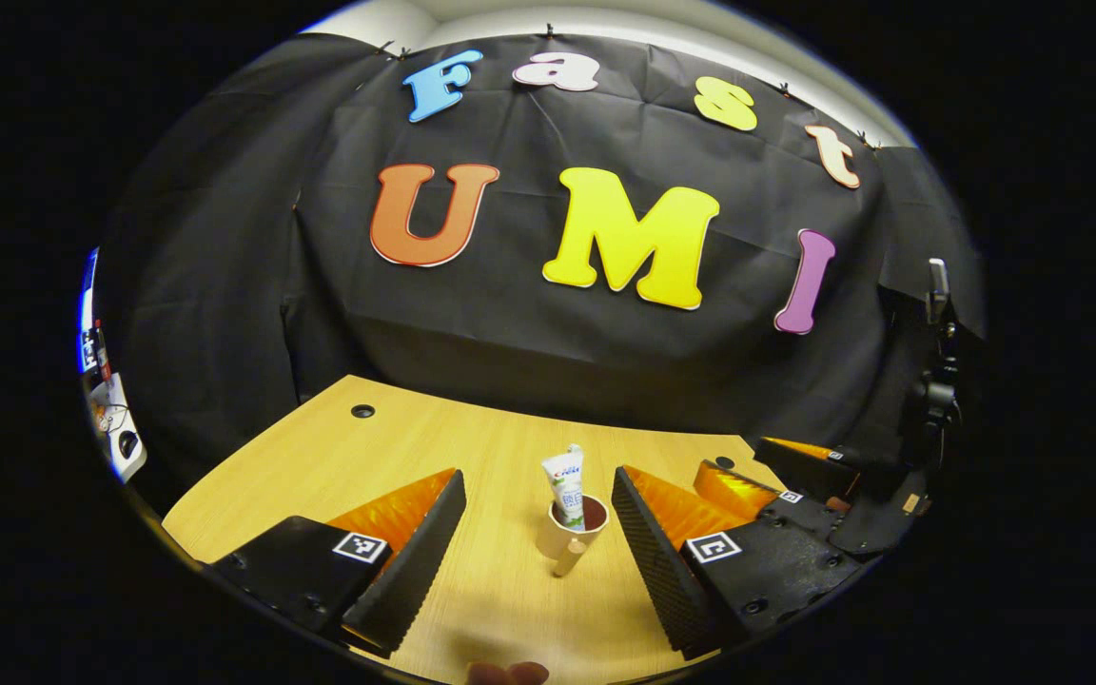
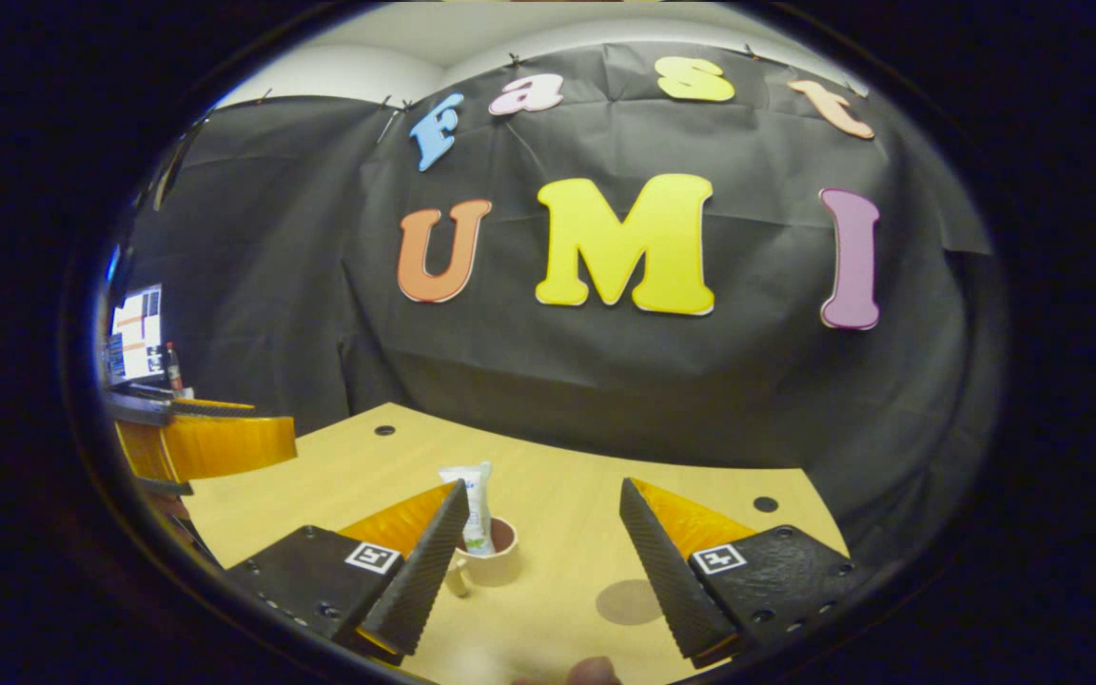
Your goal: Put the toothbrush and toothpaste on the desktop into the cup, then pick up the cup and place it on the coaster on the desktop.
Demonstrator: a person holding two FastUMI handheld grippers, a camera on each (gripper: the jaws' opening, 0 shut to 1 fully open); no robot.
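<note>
Paste stands in cup, lower centre; grippers wide. Cup may tip if its handle is knocked, missing coaster.

The flat wooden desktop is light yellow-brown with fine straight grain lines and small black round holes. The small round cup with a handle is pale cream outside and dark reddish-brown inside. The soft toothpaste tube standing in it is white with blue, red and green print. At the lower middle of the right gripper view, the flat round coaster looks dull grey-brown, though it is partly hidden.
</note>
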